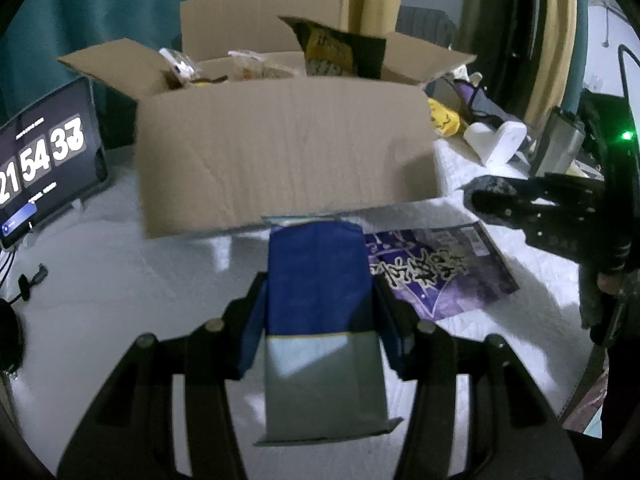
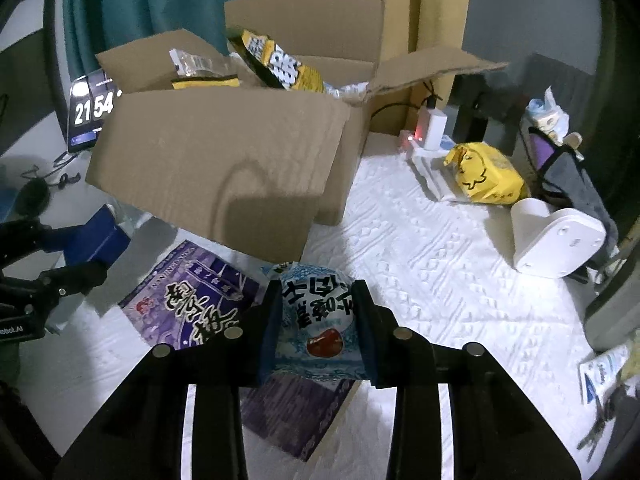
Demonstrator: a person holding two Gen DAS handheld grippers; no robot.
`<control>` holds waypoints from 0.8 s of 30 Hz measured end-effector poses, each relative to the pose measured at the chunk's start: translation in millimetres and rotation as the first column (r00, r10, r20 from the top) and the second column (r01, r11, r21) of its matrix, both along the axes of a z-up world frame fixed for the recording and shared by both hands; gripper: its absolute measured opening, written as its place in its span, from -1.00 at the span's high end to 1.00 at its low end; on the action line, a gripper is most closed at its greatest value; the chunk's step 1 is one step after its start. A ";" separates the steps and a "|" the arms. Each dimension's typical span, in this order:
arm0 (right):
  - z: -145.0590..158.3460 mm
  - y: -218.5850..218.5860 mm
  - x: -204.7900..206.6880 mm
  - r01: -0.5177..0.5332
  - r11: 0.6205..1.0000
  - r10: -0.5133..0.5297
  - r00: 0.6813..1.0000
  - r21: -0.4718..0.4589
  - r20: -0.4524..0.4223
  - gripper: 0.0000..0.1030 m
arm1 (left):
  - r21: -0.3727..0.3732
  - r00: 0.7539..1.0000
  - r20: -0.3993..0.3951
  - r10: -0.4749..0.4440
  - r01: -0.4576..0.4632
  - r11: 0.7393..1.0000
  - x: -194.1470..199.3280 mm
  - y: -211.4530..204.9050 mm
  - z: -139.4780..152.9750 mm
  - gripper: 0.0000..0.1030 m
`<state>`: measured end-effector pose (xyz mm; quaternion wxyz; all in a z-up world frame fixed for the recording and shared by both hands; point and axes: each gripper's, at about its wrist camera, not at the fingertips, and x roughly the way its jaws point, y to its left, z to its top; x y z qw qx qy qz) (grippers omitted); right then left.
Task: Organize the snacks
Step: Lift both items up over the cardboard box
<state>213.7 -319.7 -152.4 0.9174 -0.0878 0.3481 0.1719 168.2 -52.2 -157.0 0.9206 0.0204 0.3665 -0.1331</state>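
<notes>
Snacks in both claws: our left gripper [image 1: 320,312] is clamped on a blue-and-grey packet [image 1: 320,320], held above the white cloth [image 2: 420,240] just near of the open box [image 1: 280,148]. Our right gripper [image 2: 316,320] squeezes a pale blue pouch [image 2: 316,316], over a purple packet [image 2: 188,304] lying flat on the cloth. In the box, a yellow-black bag [image 2: 280,64] stands tilted among other snacks.
</notes>
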 end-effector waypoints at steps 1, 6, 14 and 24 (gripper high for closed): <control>3.2 -0.7 -3.1 0.002 1.000 -0.002 1.000 0.002 0.007 0.29 | -0.002 1.000 0.006 0.002 -0.002 1.000 -2.6 1.2 2.4 0.00; 22.6 -1.3 -21.5 0.000 1.000 0.000 0.998 0.008 0.055 0.29 | -0.008 0.999 0.036 0.010 -0.009 1.000 -11.9 1.1 14.0 0.00; 46.1 -0.4 -36.4 -0.012 1.000 0.010 0.994 0.017 0.108 0.29 | -0.017 0.995 0.091 0.029 -0.028 0.999 -22.5 9.9 37.3 0.00; 79.1 5.1 -33.8 -0.026 0.999 0.020 0.984 0.031 0.176 0.29 | -0.035 0.984 0.165 0.064 -0.059 0.998 -9.8 29.7 73.4 0.00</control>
